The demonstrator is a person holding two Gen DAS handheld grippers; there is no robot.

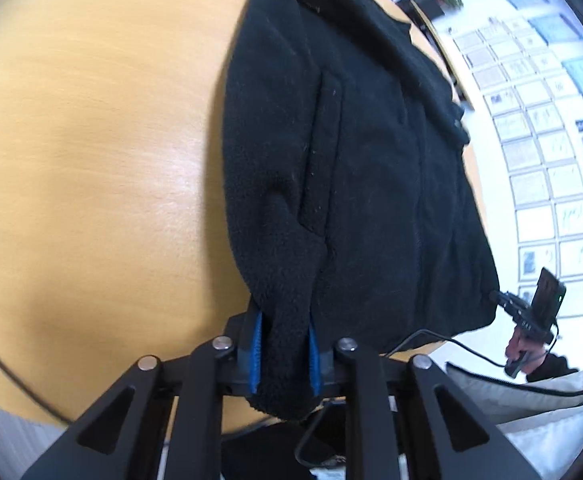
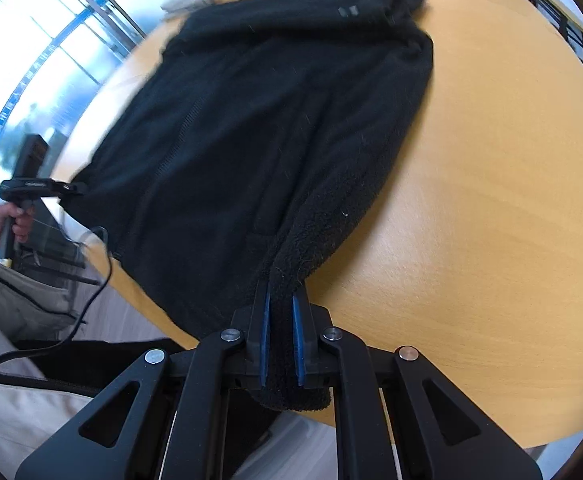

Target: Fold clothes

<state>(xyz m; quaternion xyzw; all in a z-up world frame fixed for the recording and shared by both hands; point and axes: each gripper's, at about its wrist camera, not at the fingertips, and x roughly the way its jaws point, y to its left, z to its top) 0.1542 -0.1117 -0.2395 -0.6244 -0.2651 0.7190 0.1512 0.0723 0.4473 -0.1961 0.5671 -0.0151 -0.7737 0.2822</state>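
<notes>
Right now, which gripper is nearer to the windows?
Left. The left gripper holds the jacket corner on the side of the windows; the right gripper grips the opposite corner, farther away across the table.

Black fleece jacket (image 1: 371,184), tan table (image 1: 91,160)

Fleece jacket (image 1: 371,168) flat on the table (image 1: 91,160), near corners between each gripper's fingers (image 1: 256,354).

My right gripper (image 2: 282,328) is clamped on a near corner of the black fleece jacket (image 2: 267,120), which is spread over the round wooden table (image 2: 491,220). Far left, my left gripper (image 2: 73,188) touches its other corner; grip unclear.
</notes>
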